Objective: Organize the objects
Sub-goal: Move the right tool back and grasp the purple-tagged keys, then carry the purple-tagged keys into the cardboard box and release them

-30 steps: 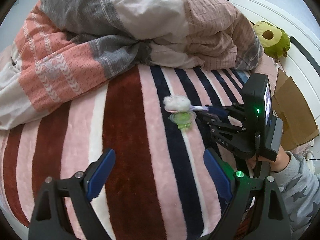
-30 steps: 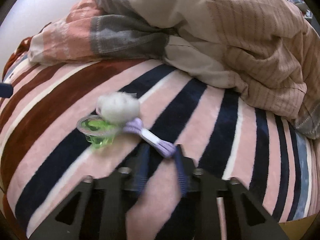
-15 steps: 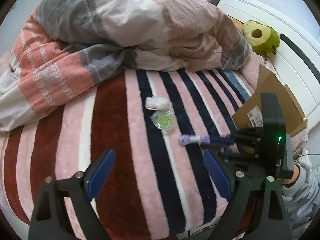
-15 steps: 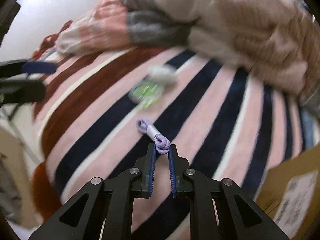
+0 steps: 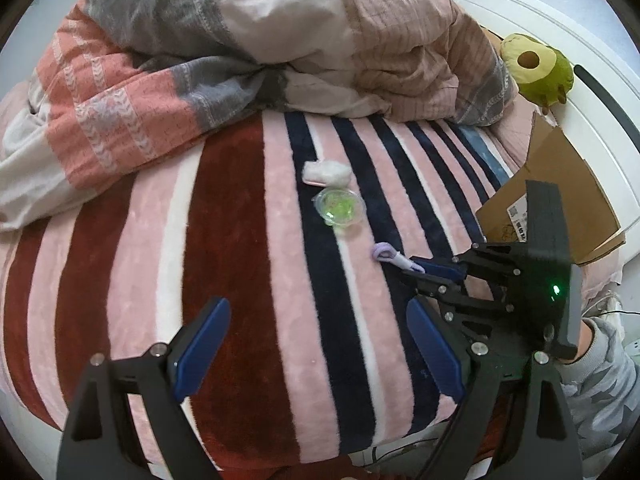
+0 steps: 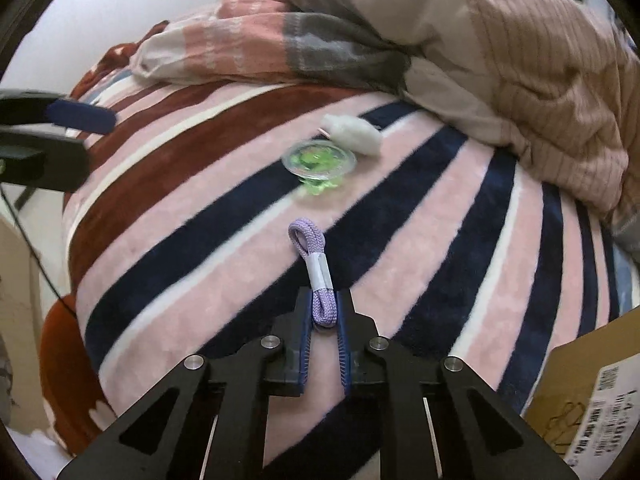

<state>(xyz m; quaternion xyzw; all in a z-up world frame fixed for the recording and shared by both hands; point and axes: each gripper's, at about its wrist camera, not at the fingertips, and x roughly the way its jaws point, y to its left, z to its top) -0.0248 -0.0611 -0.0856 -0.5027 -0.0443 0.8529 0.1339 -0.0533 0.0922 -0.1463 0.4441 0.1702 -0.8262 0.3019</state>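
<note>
Striped blanket (image 6: 420, 216), purple cord bundle (image 6: 316, 268) pointing straight out from right hand-held gripper (image 6: 324, 320)

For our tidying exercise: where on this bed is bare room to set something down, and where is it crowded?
Free: the striped blanket between the rumpled duvet and the open left gripper. Crowded: around the white fluff, green cup, purple cord and cardboard box.

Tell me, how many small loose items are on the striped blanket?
3: a purple cord bundle in the right gripper, a green jelly cup beyond, a white fluffy ball behind it. Bedding may hide more.
</note>
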